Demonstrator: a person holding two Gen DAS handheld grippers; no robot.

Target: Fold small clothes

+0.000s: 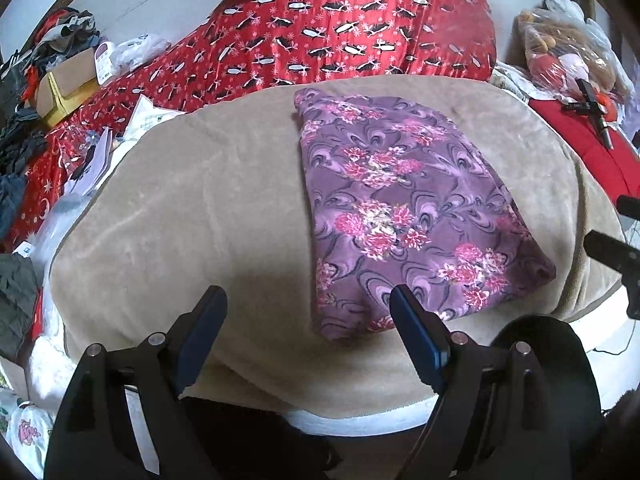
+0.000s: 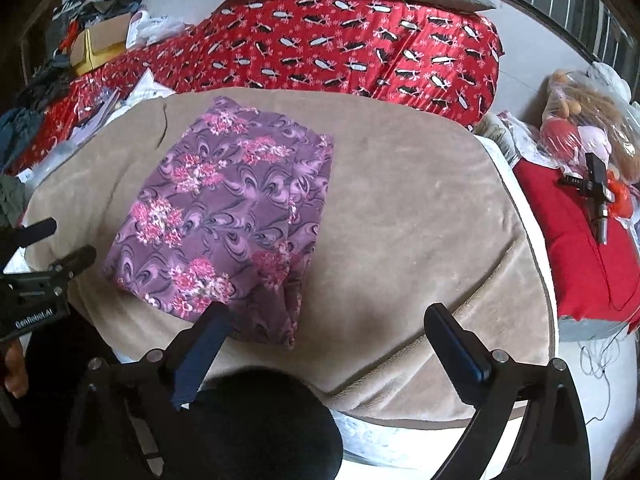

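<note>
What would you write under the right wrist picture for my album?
Open right gripper hovers by a folded purple floral cloth on a beige blanket.

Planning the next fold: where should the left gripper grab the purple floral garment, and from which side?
Judging by its pose, the near left corner of the purple floral garment. It lies flat on the beige blanket, so only the edges give the fingers purchase. The open left gripper already straddles that hem; come in low from the near side.

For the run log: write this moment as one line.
task: fold small clothes | purple floral garment: folded, flat on beige blanket | left tongs: open, empty | right tongs: open, empty | contact: none
</note>
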